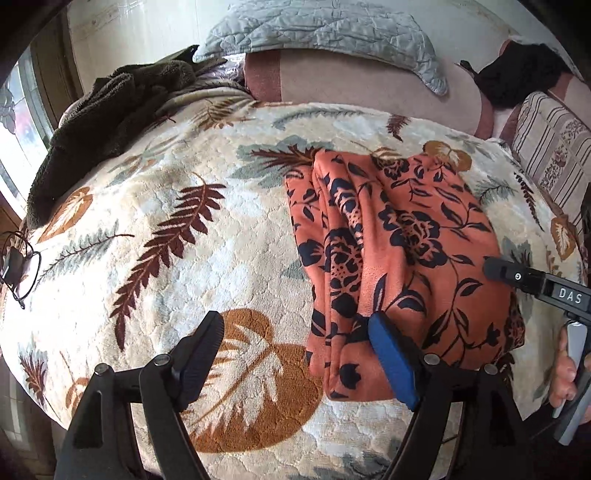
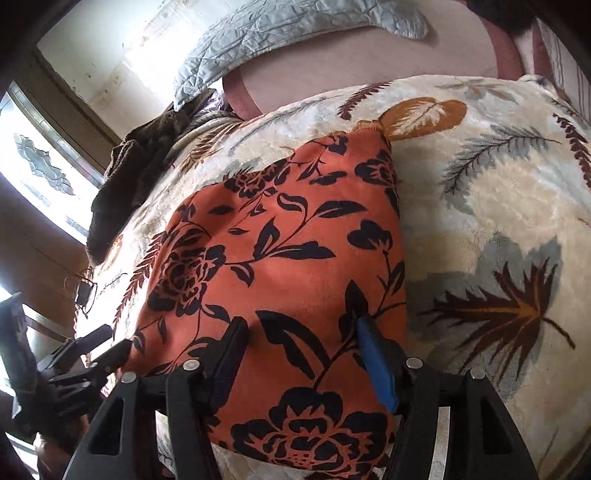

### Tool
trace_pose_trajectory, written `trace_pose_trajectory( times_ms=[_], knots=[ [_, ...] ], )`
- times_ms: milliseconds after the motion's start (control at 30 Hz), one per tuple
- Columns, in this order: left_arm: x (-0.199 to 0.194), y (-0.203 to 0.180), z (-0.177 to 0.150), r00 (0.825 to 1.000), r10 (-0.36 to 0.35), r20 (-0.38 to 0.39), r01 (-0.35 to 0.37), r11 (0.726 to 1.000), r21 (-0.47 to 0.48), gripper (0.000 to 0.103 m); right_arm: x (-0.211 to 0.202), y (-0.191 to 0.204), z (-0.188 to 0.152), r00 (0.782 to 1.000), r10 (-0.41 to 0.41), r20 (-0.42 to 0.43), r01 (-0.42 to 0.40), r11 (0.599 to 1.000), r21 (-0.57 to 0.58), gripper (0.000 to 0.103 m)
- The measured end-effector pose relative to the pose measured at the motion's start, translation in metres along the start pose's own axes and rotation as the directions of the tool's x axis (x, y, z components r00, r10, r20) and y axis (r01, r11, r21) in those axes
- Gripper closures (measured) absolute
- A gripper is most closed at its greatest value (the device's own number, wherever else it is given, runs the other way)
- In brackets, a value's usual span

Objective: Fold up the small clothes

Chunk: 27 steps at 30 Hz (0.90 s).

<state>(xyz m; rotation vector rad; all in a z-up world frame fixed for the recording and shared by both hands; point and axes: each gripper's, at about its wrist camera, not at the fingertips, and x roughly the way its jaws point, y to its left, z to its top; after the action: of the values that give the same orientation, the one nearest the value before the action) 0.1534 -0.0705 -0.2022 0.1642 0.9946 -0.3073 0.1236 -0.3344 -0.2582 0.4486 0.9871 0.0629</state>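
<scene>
An orange garment with a dark floral print (image 1: 399, 236) lies folded into a compact, roughly oblong shape on a cream leaf-patterned blanket (image 1: 177, 206). My left gripper (image 1: 293, 326) stands open at the garment's near left edge. Its blue pad (image 1: 391, 362) rests against the cloth and its black finger sits over the bare blanket. In the right wrist view my right gripper (image 2: 300, 328) is open just above the garment (image 2: 288, 236), which lies flat between and under its fingers. Neither gripper pinches cloth. One right finger (image 1: 498, 269) reaches in from the right edge.
A dark brown fleecy cloth (image 1: 110, 122) is heaped at the blanket's far left. A pair of glasses (image 1: 20, 266) lies at the left edge. Behind are a grey quilted pillow (image 1: 317, 33), a black garment (image 1: 517, 74) and a striped cushion (image 1: 546, 151). A window is at the left.
</scene>
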Motion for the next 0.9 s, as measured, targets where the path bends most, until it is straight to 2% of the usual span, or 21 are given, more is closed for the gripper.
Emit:
trace_pose_trajectory(
  times_ms=[133,200,300,433,533,633,900],
  knots=[
    [-0.051,-0.005,0.004,0.990,0.074,0.121,-0.079,0.996,0.034,0.022,-0.034,0.008,-0.005,0.995,0.065,0.076,-0.068,0.997,0.034,0.038],
    [-0.076,-0.008,0.007,0.979,0.102,0.176,-0.110,0.993,0.037,0.020,-0.057,0.015,-0.013,0.989,0.066,0.134,-0.070,0.997,0.026,0.038],
    [-0.113,-0.014,0.009,0.955,0.137,0.262,-0.151,0.988,0.034,0.014,-0.094,0.030,-0.024,0.975,0.054,0.214,-0.052,0.999,-0.013,0.038],
    [-0.159,-0.022,0.008,0.925,0.161,0.345,-0.180,0.983,0.024,0.010,-0.143,0.052,-0.035,0.954,0.006,0.301,0.012,0.998,-0.058,0.038],
    [-0.189,-0.027,0.006,0.898,0.206,0.389,-0.224,0.975,0.000,0.004,-0.181,0.067,-0.044,0.930,-0.014,0.368,0.046,0.996,-0.080,0.038],
    [-0.221,-0.033,0.000,0.850,0.255,0.460,-0.276,0.961,-0.022,0.003,-0.217,0.084,-0.056,0.899,-0.023,0.437,0.073,0.993,-0.098,0.035],
    [-0.288,-0.032,-0.014,0.804,0.245,0.542,-0.245,0.967,-0.073,0.002,-0.286,0.120,-0.090,0.834,-0.055,0.549,0.140,0.984,-0.114,0.033]
  ],
)
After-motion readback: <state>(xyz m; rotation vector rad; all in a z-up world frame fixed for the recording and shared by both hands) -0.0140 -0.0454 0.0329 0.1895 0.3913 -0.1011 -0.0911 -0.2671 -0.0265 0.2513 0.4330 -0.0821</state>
